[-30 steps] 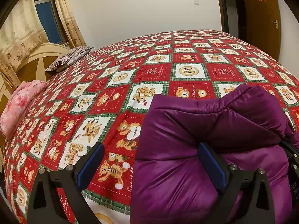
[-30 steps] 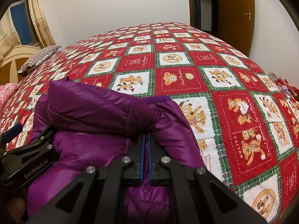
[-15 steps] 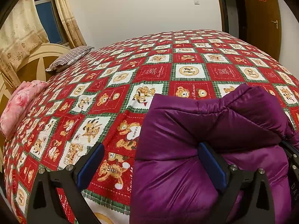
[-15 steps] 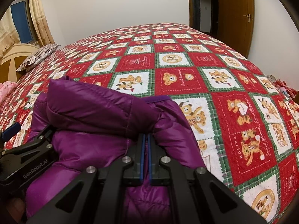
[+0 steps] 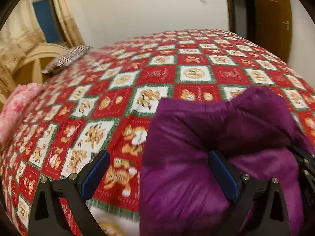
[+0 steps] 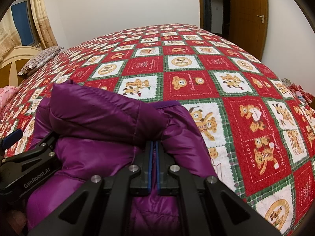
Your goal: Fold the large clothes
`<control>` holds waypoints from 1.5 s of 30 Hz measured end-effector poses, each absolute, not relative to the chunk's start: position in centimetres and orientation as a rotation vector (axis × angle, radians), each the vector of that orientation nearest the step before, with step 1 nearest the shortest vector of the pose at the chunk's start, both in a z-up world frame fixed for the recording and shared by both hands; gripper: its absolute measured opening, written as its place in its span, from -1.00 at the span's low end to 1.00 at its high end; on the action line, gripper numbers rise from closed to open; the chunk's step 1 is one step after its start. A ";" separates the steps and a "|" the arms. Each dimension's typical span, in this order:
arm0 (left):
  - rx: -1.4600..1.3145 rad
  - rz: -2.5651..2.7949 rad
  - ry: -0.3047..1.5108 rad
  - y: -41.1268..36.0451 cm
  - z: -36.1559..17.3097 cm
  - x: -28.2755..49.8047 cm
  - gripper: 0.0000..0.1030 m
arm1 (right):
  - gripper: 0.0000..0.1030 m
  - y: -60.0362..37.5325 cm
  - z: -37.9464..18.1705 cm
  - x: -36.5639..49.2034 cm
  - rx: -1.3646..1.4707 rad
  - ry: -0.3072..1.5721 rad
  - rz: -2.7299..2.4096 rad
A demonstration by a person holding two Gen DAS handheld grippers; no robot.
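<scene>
The glossy purple quilted down jacket (image 6: 102, 129) lies bunched near the front edge of the bed, on the red, white and green teddy-bear patchwork bedspread (image 6: 196, 63). Its upper layer is doubled back over the lower one, so a thick rolled fold runs across its middle.

The right gripper (image 6: 153, 157) sits low at that fold, its two blue-padded fingers (image 6: 149, 163) all but together with only a thin slit between them. The jacket's cloth bulges round the tips, and a thin layer appears pinched there, probably to keep the folded-over part from springing open (down filling pushes back).

The left gripper (image 5: 157, 175) stands with its fingers wide apart. The left finger (image 5: 94, 174) is over bare bedspread and the right one (image 5: 223, 177) rests against the jacket's puffed fabric, so the garment's left edge lies between them unclamped. That reads as a hand freed to take a new hold for the next fold.

A pink floral bundle (image 5: 17, 106) and a grey striped pillow (image 6: 39, 59) lie well apart by the headboard.
</scene>
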State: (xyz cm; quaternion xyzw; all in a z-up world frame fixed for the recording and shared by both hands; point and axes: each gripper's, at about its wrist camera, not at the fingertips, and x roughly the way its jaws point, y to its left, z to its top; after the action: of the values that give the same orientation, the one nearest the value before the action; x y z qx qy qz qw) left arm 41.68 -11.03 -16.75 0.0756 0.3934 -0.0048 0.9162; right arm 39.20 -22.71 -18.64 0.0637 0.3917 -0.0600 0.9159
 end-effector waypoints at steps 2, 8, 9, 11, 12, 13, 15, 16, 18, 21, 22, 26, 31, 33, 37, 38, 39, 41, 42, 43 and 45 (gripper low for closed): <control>0.121 -0.067 0.776 -9.9 -15.1 39.7 0.95 | -0.63 -22.6 -17.4 38.1 0.101 0.792 -0.099; 0.019 -0.179 0.790 -6.3 -14.8 35.7 0.95 | 0.47 -25.9 -15.1 33.0 0.218 0.685 -0.125; 0.008 -0.189 0.797 -6.2 -15.1 35.6 0.95 | 0.47 -26.5 -15.5 32.7 0.237 0.697 -0.129; -0.007 -0.203 0.806 -6.1 -15.9 35.4 0.95 | 0.47 -27.2 -16.7 32.4 0.263 0.731 -0.134; -0.010 -0.209 0.803 -6.2 -16.3 35.4 0.95 | 0.47 -27.5 -17.3 32.3 0.290 0.744 -0.116; -0.012 -0.216 0.801 -6.4 -16.5 35.5 0.95 | 0.47 -27.7 -17.6 32.2 0.307 0.751 -0.105; -0.013 -0.231 0.804 -6.6 -16.9 35.7 0.95 | 0.47 -27.9 -18.0 32.2 0.323 0.762 -0.093; -0.018 -0.237 0.805 -6.6 -17.1 35.9 0.95 | 0.47 -28.0 -18.2 32.4 0.328 0.771 -0.082; -0.021 -0.248 0.806 -6.8 -17.2 36.0 0.95 | 0.45 -28.1 -18.6 32.7 0.346 0.785 -0.054; -0.029 -0.268 0.800 -7.0 -17.4 36.1 0.95 | 0.33 -28.3 -19.3 33.0 0.388 0.794 -0.002; -0.028 -0.273 0.797 -7.2 -17.5 36.1 0.95 | 0.31 -28.3 -19.6 33.1 0.399 0.793 0.015; -0.018 -0.293 0.785 -7.9 -17.6 36.2 0.95 | 0.21 -28.1 -20.2 33.5 0.418 0.788 0.061; -0.031 -0.405 0.795 -9.4 -17.7 36.4 0.41 | -0.05 -27.6 -20.5 33.9 0.437 0.805 0.113; 0.036 -0.394 0.780 -10.8 -17.3 36.0 0.14 | -0.21 -27.4 -20.5 34.2 0.446 0.810 0.126; 0.133 -0.355 0.714 -11.3 -15.1 34.1 -0.52 | -0.57 -25.4 -19.0 33.0 0.363 0.775 0.114; 0.125 -0.354 0.701 -10.8 -14.4 33.6 -0.58 | -0.58 -25.2 -18.5 32.5 0.375 0.766 0.123; 0.127 -0.347 0.679 -10.3 -13.5 32.8 -0.62 | -0.59 -25.1 -18.3 32.3 0.386 0.758 0.134; 0.133 -0.327 0.622 -9.0 -11.3 31.4 -0.64 | -0.61 -24.4 -17.1 31.4 0.395 0.726 0.160; 0.137 -0.321 0.602 -8.6 -10.6 30.8 -0.64 | -0.62 -23.8 -16.3 31.0 0.397 0.709 0.178; 0.148 -0.310 0.576 -7.8 -9.5 30.2 -0.64 | -0.62 -23.1 -15.5 30.7 0.396 0.691 0.196; 0.152 -0.292 0.548 -6.3 -8.1 29.6 -0.64 | -0.62 -21.8 -14.0 30.4 0.387 0.666 0.229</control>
State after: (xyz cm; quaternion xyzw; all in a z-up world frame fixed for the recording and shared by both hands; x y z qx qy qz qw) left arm 29.58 -6.34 -8.07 0.0747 0.2693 -0.1433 0.9494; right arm 30.37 -21.78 -14.00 0.1885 0.3239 0.1117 0.9204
